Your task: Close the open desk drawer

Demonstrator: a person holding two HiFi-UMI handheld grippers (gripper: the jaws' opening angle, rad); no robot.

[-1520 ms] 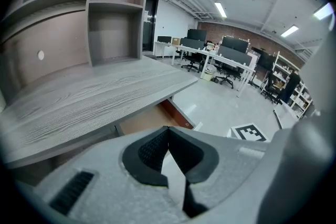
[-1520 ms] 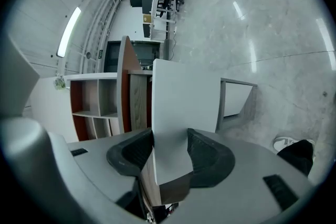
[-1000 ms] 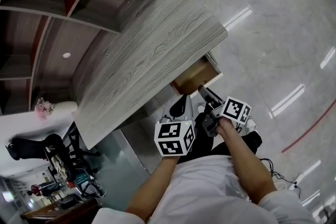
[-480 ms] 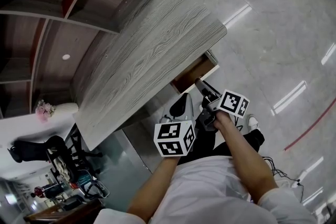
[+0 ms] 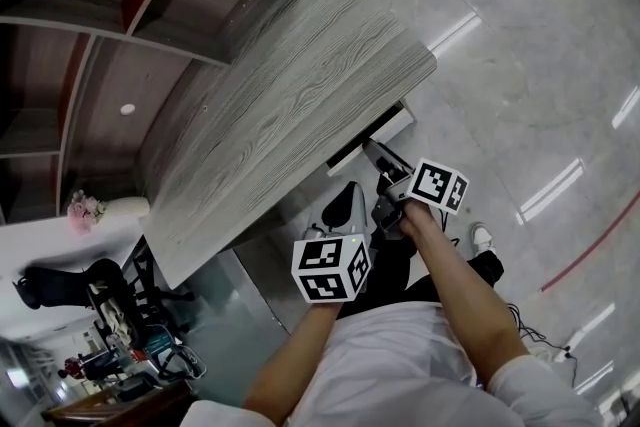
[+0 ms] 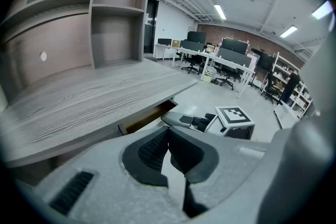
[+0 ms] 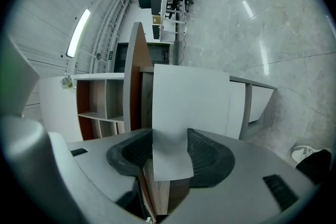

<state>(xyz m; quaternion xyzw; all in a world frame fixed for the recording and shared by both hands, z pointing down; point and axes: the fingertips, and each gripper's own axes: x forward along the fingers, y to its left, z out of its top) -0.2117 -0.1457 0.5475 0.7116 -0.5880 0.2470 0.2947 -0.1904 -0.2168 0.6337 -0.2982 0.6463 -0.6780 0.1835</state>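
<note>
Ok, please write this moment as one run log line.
right tongs: shut on drawer front | left tongs: shut, empty | drawer: almost closed under desk

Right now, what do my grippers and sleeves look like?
The left gripper and right gripper are pale grey, with black ribbed pads inside curved jaws. Each carries a white cube printed with black square markers. The white sleeves leave the forearms bare.

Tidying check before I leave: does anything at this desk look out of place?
Yes: the white drawer front juts out from under the desk top, not flush, with the right gripper clamped on its edge. Nothing else stands out.
</note>
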